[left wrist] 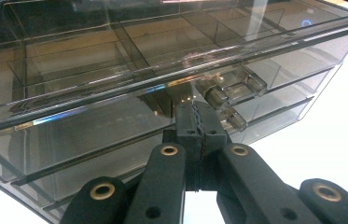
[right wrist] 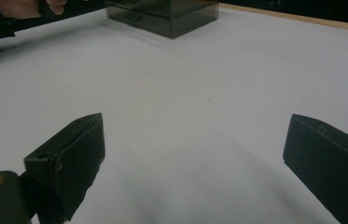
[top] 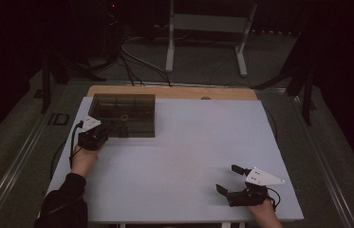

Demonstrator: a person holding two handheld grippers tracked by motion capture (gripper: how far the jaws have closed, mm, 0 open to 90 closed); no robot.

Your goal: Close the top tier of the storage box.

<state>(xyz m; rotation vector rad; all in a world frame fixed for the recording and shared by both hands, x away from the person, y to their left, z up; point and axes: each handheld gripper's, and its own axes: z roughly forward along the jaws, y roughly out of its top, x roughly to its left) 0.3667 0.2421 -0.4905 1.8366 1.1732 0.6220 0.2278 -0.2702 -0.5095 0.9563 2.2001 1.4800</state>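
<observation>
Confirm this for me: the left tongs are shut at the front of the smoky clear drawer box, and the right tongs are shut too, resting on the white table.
One thing is wrong: the right tongs are open, jaws wide apart over the white table, as the right gripper view shows. The left tongs are indeed shut at the front of the drawer box.

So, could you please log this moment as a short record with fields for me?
surface: white table
object: smoky clear drawer box at the table's far left, several drawers with small front handles
left gripper: jaws shut, tips at the front of the box by a drawer handle; whether they pinch it, I cannot tell
right gripper: jaws wide open, nothing between them, low over bare table at the near right
</observation>
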